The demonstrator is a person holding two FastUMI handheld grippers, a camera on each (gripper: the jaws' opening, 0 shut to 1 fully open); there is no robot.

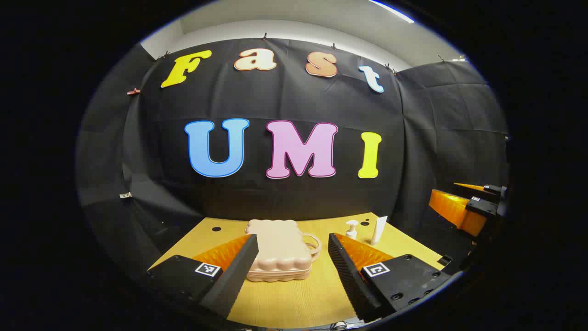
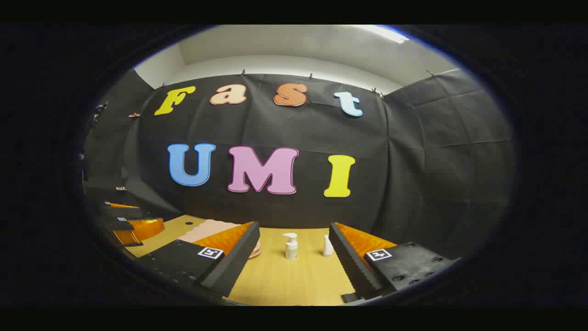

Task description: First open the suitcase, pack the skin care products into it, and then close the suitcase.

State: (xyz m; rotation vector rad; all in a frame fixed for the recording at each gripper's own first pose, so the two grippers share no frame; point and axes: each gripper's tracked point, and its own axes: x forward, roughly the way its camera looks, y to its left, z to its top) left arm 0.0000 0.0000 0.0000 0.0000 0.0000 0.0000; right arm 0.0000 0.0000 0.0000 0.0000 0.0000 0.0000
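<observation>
A closed pale pink suitcase (image 1: 280, 250) lies flat on the wooden table (image 1: 294, 299), its handle (image 1: 313, 243) facing right. My left gripper (image 1: 292, 236) hovers open in front of it, one finger to each side, touching nothing. A white pump bottle (image 1: 352, 228) and a white tube (image 1: 379, 230) stand upright to the suitcase's right. In the right gripper view the pump bottle (image 2: 291, 246) and tube (image 2: 327, 246) stand ahead between the fingers of my open right gripper (image 2: 294, 225), well apart from them. The suitcase (image 2: 211, 229) is partly hidden behind its left finger.
The right gripper (image 1: 464, 207) shows at the right edge of the left gripper view, off the table's side. The left gripper (image 2: 133, 225) sits at the far left of the right gripper view. Black cloth walls close the table's back and sides. Small dark holes (image 1: 216, 228) mark the tabletop.
</observation>
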